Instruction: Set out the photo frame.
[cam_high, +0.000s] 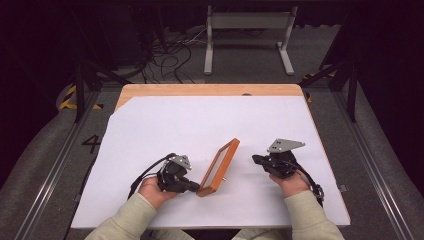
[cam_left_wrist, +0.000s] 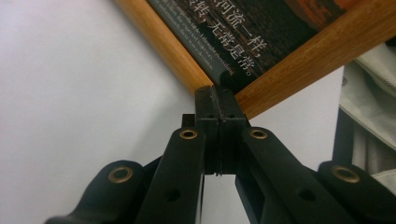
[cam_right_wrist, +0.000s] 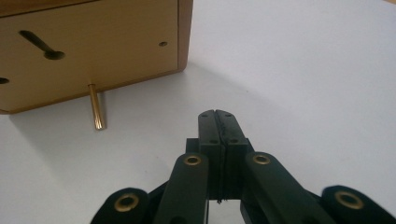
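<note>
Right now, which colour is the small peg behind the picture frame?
Brass gold; the peg shows best in the right gripper view.

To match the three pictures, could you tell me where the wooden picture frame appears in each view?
High view: the picture frame stands on edge at centre, between both grippers.
Left gripper view: its front corner, top centre, at the shut jaws' tips.
Right gripper view: its back, top left.
Shared landmark: the white table cover.

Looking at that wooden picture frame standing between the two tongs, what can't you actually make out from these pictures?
- Picture frame: in the left gripper view the view's edge cuts off most of its front; the small print under the large characters is too small to read.
- Frame's back: in the right gripper view the view's edges cut off all but one corner.
- Brass peg: a tiny speck in the high view.
- Left tongs: shut at the frame's corner; contact can't be told.
- Right tongs: shut, apart from the frame.
</note>
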